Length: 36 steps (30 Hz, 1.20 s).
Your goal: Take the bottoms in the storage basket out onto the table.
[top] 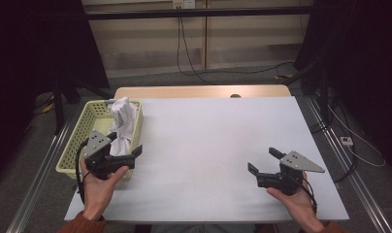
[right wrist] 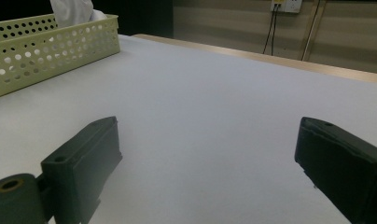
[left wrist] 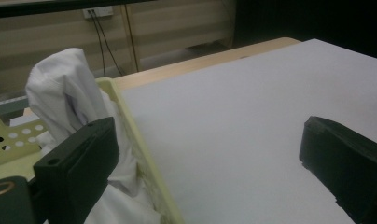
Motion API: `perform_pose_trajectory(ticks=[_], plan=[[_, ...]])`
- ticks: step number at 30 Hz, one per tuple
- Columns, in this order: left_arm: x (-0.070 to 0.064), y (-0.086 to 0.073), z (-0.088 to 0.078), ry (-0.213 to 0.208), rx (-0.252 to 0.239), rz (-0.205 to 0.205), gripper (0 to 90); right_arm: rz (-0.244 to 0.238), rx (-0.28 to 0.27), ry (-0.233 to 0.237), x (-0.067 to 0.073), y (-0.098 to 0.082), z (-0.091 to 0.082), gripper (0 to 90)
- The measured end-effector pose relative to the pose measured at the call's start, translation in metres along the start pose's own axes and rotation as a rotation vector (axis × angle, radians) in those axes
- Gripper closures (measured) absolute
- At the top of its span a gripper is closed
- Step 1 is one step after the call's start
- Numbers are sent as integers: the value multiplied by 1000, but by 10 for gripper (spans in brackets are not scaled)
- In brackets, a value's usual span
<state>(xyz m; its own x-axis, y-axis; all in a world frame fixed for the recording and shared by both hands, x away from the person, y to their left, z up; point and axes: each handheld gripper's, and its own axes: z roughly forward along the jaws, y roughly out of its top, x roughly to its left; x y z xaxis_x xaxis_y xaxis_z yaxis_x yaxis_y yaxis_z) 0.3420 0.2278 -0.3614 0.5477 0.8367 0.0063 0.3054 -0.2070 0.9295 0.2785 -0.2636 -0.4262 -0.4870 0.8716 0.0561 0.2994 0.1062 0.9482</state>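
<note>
**White cloth in the basket, both my grippers empty**

The crumpled white cloth stands bunched up inside the pale yellow perforated plastic basket at the left edge of the white table. My left gripper straddles the basket's near right wall, jaws spread apart, one against the cloth. My right gripper rests well apart on bare table, jaws wide. No writing readable.

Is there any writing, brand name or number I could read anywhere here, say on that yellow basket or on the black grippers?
None: no readable text on the pale yellow perforated plastic basket, the crumpled white cloth in it, the left gripper, the right gripper or the white table top.
</note>
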Motion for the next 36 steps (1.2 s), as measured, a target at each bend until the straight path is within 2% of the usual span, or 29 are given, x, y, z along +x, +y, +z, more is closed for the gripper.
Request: perform_pose_trajectory(ticks=[4,8,13,18,20,23,25,27,30,33,36], plan=[[8,2,3,9,6,-13,47,7,8,1,0,0,1,67],[18,5,11,0,57,-15,44,-4,2,6,1,1,1,66],[24,9,14,4,57,-17,45,-5,3,4,2,1,-1,65],[29,16,14,13,75,-16,45,-4,3,6,2,1,0,56],[30,19,13,10,72,-24,46,-6,10,11,2,0,0,52],[29,22,10,18,68,-17,46,-5,10,15,3,0,1,45],[29,24,10,8,69,-13,46,-4,15,15,3,0,1,40],[31,27,12,26,76,-3,45,-6,16,18,3,0,1,39],[33,29,13,31,77,-13,45,-8,15,20,3,0,1,38],[35,30,16,37,84,1,45,-6,16,19,3,0,1,38],[38,31,19,40,92,-7,46,-4,16,19,3,0,2,38]])
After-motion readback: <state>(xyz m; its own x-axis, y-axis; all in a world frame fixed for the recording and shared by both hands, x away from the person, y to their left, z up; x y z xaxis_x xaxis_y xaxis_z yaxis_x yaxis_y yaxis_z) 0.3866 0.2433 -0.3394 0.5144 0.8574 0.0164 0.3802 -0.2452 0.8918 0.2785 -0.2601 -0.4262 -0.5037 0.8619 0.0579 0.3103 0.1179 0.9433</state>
